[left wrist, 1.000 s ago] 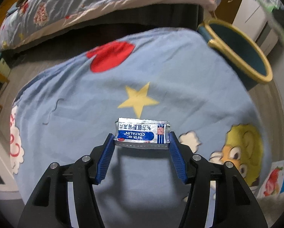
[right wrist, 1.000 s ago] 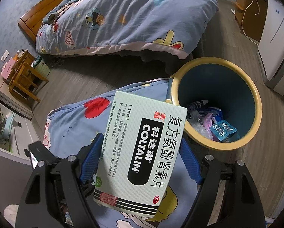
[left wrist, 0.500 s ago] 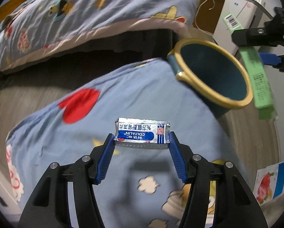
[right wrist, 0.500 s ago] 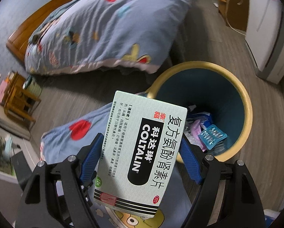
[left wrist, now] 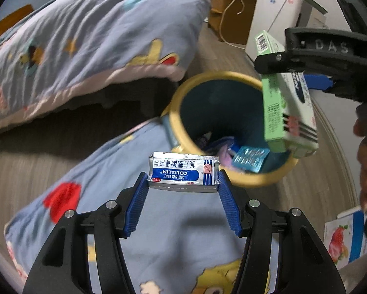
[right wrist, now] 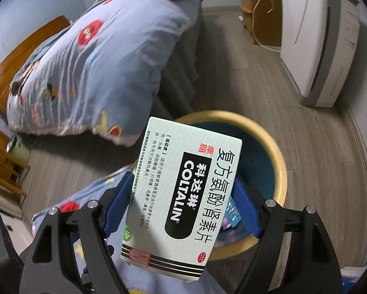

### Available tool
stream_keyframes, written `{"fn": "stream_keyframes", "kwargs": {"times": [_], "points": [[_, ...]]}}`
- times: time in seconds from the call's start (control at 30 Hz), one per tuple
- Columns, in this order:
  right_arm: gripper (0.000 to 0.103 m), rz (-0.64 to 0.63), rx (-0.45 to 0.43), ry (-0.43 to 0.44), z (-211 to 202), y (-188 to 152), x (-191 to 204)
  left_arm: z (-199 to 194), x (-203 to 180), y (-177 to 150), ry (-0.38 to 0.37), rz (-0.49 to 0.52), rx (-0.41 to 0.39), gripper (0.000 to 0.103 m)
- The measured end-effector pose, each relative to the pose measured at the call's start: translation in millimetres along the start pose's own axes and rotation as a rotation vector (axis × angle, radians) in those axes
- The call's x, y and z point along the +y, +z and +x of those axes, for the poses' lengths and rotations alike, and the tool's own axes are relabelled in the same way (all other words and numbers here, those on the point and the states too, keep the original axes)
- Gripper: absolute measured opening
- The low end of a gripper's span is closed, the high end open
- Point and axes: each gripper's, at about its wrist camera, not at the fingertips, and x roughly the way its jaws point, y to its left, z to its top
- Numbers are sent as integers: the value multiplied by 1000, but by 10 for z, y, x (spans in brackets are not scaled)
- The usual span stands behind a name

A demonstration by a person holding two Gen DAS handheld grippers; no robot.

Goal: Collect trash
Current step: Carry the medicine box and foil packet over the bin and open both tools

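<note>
Blue ribbed pads of the left claw (left wrist: 182, 183) press on both short ends of a silver-and-blue Coltalin foil sachet (left wrist: 183, 171), which spans the gap crosswise with its print upside down in the left wrist view. Below it lies a light blue cartoon-print quilt (left wrist: 124, 171) with red hearts and yellow figures, spread on the wooden floor (right wrist: 318, 147).

Just beyond the sachet stands a round trash bin (left wrist: 232, 78) with a yellow rim and a dark teal inside. Litter lies at its bottom, among it a light blue blister pack (left wrist: 249, 158) and some purple wrapping.

The right claw (right wrist: 183, 201) is closed on a white-and-green Coltalin medicine box (right wrist: 181, 196), its pads against the two long sides, jaws set wide. From the left wrist view the box (left wrist: 289, 112) hangs over the far right part of the bin's mouth, tilted, with its barcode end uppermost. A hand (left wrist: 366, 166) shows at the right edge of that view.

Behind the bin a bed (right wrist: 90, 68) carries a matching quilt, and a white appliance (right wrist: 316, 39) stands against the wall. A carton with a strawberry picture (left wrist: 343, 237) lies at the lower right of the left view.
</note>
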Motion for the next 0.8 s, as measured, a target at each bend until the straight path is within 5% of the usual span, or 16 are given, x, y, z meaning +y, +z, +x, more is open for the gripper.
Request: {"fn": "stream_keyframes", "kwargs": {"times": [0.4, 0.73, 0.8], "points": [[77, 22, -108, -38, 125, 216, -260, 339, -348, 472, -24, 81, 2, 59], [78, 91, -117, 21, 182, 302, -359, 473, -379, 629, -39, 68, -7, 59], [86, 95, -113, 22, 194, 303, -352, 490, -384, 642, -40, 69, -7, 62]]}}
